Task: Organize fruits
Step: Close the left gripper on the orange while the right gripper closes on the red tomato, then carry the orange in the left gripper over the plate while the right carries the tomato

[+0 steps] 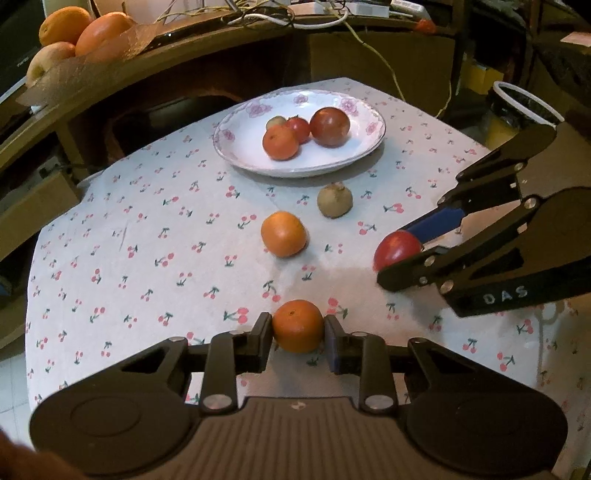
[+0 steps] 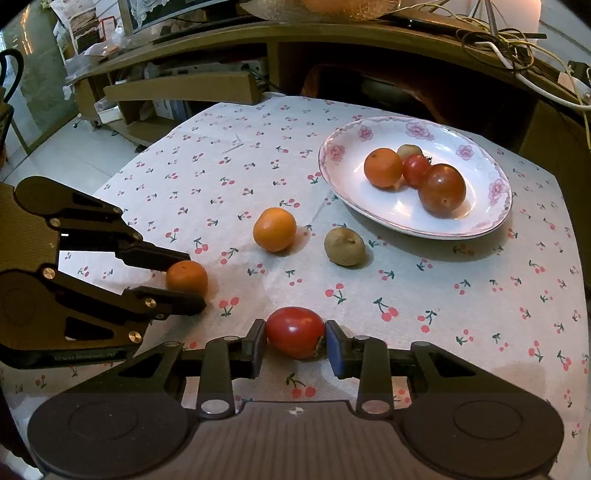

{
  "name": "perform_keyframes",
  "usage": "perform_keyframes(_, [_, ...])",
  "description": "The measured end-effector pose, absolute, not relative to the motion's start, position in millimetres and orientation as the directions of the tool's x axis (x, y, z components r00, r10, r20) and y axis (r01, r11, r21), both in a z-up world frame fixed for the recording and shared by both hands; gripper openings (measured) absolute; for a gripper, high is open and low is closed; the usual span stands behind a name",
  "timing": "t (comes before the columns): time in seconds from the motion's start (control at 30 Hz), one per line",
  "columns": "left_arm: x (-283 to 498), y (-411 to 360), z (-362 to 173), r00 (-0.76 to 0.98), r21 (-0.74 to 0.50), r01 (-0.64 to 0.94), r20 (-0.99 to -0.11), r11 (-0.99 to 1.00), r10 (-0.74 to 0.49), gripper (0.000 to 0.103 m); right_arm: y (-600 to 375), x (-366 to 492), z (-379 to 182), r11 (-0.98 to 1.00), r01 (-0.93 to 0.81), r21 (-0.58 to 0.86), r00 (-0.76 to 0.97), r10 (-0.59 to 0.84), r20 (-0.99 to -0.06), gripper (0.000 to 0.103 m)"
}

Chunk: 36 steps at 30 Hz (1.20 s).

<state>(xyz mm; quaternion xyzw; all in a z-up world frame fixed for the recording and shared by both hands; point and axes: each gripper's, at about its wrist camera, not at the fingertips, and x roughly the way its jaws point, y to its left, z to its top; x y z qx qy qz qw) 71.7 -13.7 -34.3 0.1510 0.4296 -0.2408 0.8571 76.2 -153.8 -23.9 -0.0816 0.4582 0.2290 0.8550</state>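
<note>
1. Covering the table is a white cloth printed with small red cherries (image 1: 147,229); behind it runs a brown wooden desk (image 2: 332,40) with a tangle of white and yellow cables (image 2: 517,55) on top.
2. At the far left of the left wrist view, a shallow brown tray on the desk holds large orange and yellowish fruits (image 1: 81,33).
3. On the far side of the cloth sits a white oval plate with pink flowers on its rim (image 1: 236,140). It holds a small orange mandarin (image 1: 280,142), a small red tomato (image 1: 298,128), a large dark red tomato (image 1: 329,126) and a small greenish-brown fruit (image 1: 276,121), all bunched together.
4. Nearer than the plate, loose on the cloth, lie a brownish-green kiwi-like fruit (image 1: 334,200) and, to its left, a round orange tangerine (image 1: 283,233), near each other but apart.
5. The left gripper (image 1: 298,334) is narrowed onto a second orange tangerine (image 1: 298,330), one finger pressing each side; the fruit is at the near edge of the cloth, and whether it is lifted clear cannot be told.
6. The right gripper (image 2: 295,338) is closed the same way on a smooth red tomato (image 2: 295,332), at the near right of the cloth, with both fingers touching it.
7. Both held fruits are well apart from the plate.
</note>
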Motion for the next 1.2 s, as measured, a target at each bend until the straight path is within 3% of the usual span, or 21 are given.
perform_keyframes(1.2, [112, -53, 7, 0.616, 0.087, 0.516, -0.729, 0.852, -0.299, 0.035, -183, 99, 17, 0.930, -0.363, 0.061, 0.606, 0.286, -0.743, 0.035])
